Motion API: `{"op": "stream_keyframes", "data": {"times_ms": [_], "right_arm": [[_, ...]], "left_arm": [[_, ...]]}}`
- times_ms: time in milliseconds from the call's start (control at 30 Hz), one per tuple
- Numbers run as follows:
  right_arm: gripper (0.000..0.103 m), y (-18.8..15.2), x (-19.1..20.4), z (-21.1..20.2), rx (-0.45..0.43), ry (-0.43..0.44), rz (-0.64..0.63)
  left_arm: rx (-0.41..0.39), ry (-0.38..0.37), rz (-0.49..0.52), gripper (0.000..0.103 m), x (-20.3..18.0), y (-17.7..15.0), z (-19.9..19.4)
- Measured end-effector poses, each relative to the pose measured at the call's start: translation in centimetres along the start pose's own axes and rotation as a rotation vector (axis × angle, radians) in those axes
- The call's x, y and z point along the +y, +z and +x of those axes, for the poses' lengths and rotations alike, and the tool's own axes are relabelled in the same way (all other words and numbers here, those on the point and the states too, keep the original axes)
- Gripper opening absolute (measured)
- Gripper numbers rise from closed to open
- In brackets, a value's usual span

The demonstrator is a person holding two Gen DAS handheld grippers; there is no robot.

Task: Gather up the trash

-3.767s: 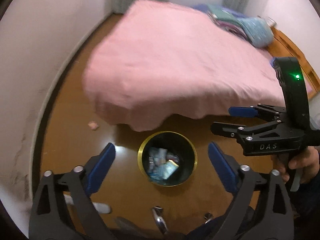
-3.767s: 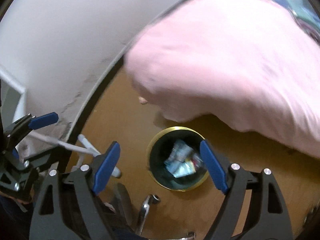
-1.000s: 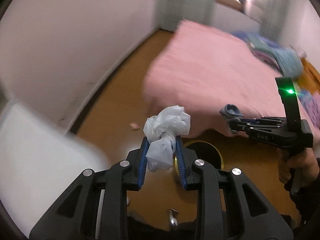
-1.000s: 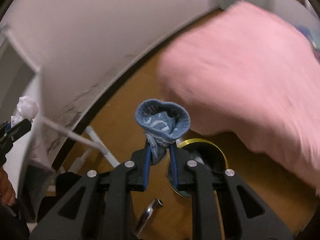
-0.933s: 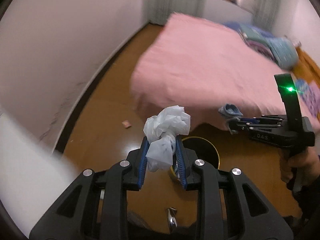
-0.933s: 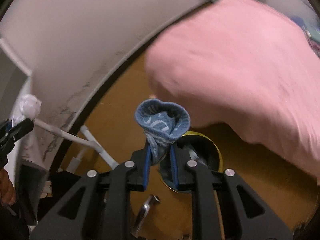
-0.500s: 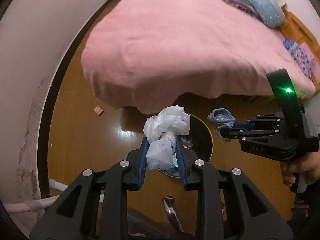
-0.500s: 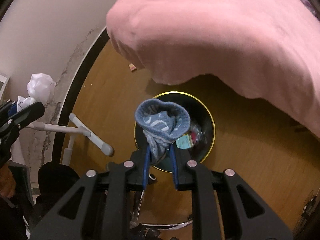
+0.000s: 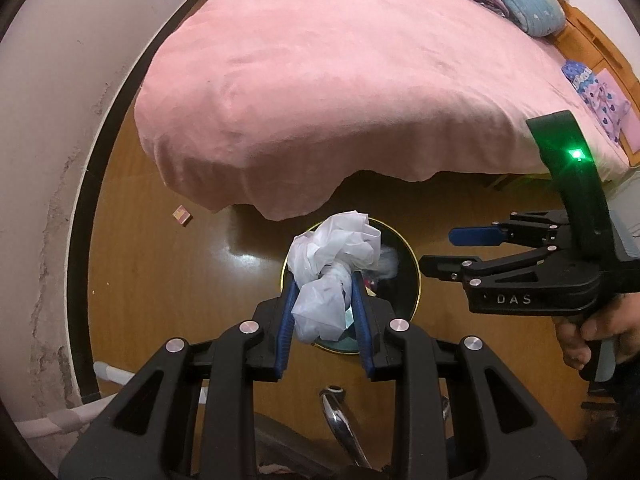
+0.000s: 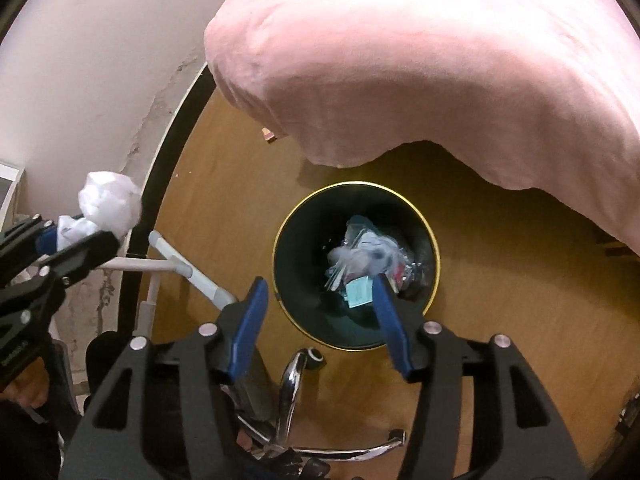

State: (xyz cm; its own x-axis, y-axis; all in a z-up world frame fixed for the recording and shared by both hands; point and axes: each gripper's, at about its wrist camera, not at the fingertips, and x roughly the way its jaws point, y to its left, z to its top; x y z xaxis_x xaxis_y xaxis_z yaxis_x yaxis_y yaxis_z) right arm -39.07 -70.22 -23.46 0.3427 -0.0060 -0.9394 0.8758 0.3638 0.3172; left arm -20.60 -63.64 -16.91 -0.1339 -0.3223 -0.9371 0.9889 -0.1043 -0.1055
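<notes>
On the floor at the foot of the bed (image 9: 360, 80) stands the bin (image 10: 434, 248), black with a gold rim, wrappers and paper piled inside. At far left a small pink scrap (image 9: 182, 215) lies on the boards near the wall. Your left gripper (image 9: 322, 312) is clamped on a crumpled white bag (image 9: 332, 264), which you hold above the bin's near edge. To the right, your right gripper (image 10: 318, 320) hangs over the bin with its blue pads spread wide and nothing between them. A chrome chair base (image 10: 292, 392) sits just below.
</notes>
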Motion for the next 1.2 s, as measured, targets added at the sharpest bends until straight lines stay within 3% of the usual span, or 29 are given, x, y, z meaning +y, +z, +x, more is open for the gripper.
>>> {"op": "stream_keyframes", "data": {"times_ms": [367,433,467,500,700,800,933,1067,1200], "right_arm": [[0.054,0.4,-1.4,-1.5,-0.054,-0.014,0.056],[0.059,0.5,-1.5,-2.1,-0.068,-0.017,0.063],[0.06,0.6,-1.5,-2.2,-0.074,-0.02,0.064],[0.06,0.6,-1.5,-2.5,-0.079,-0.02,0.062],[0.062,0.9,-0.2,-5.2,-0.129,-0.035,0.04],[0.069,1.1,1.6,-7.2,-0.171,-0.04,0.009],[0.07,1.6,6.8,-10.7,-0.25,-0.031,-0.101],[0.076,2.1,14.9,-14.1,-0.343,0.005,-0.259],[0.08,1.1,25.5,-15.9,-0.404,0.09,-0.457]], "left_arm": [[0.009,-0.035,0.056,0.029,-1.4,0.5,0.2],[-0.002,-0.039,0.061,0.044,-1.6,0.6,-0.2],[-0.01,-0.038,0.062,0.063,-1.7,0.6,-0.4],[-0.031,-0.033,0.065,0.073,-1.8,0.6,-0.9],[-0.095,-0.011,0.081,0.079,-2.1,0.3,-3.6],[-0.145,0.021,0.056,0.086,-1.5,-0.3,-5.9],[-0.218,0.069,-0.007,0.091,0.5,-1.9,-11.0],[-0.322,0.171,-0.107,0.093,3.8,-5.0,-18.0],[-0.421,0.325,-0.295,0.095,9.2,-11.6,-26.1]]}}
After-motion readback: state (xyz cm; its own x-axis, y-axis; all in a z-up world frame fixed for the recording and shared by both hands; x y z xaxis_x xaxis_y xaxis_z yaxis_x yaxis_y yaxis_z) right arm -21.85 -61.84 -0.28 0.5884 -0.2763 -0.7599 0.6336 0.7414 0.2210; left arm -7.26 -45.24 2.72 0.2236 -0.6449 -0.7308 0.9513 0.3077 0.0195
